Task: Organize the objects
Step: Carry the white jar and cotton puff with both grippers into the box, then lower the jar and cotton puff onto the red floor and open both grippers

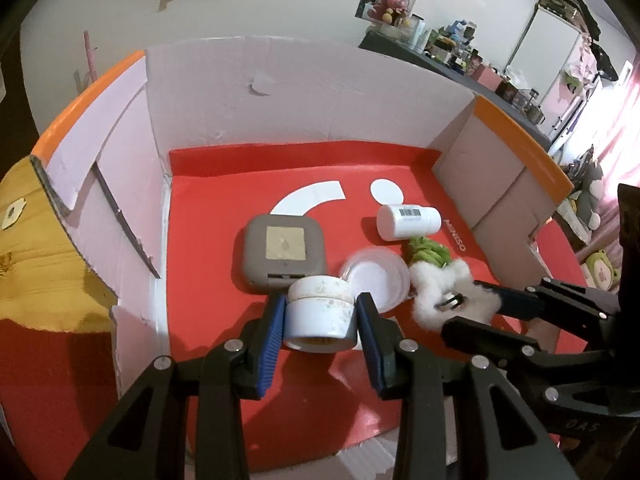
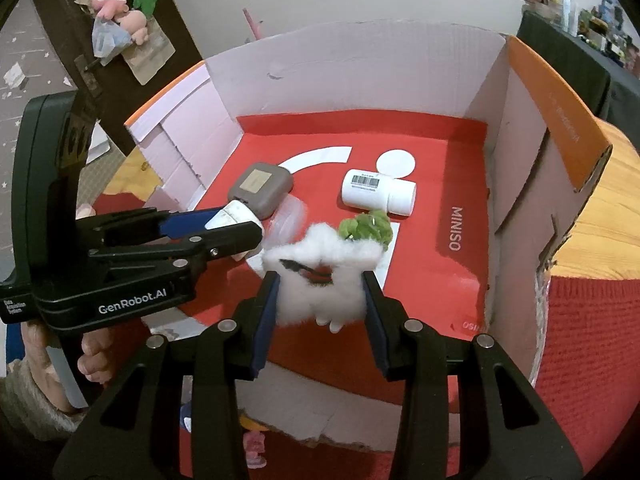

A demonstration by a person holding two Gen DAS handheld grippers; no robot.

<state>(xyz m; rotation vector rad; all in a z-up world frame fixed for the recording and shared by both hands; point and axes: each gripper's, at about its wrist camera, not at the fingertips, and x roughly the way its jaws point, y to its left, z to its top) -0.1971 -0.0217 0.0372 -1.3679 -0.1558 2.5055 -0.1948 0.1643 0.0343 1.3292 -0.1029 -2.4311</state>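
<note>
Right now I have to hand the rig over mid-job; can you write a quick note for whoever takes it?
Left gripper: shut on the small white jar, over the box floor.
Right gripper: shut on the white fluffy toy, its green part forward.
Already lying in the cardboard box: grey square case, white bottle, clear round lid.
Left: set down both held items, then release.

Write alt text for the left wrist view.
The left gripper clamps a small white jar over a red-floored cardboard box. Beside it, the right gripper holds a white fluffy toy; a grey case and white bottle lie beyond.
</note>
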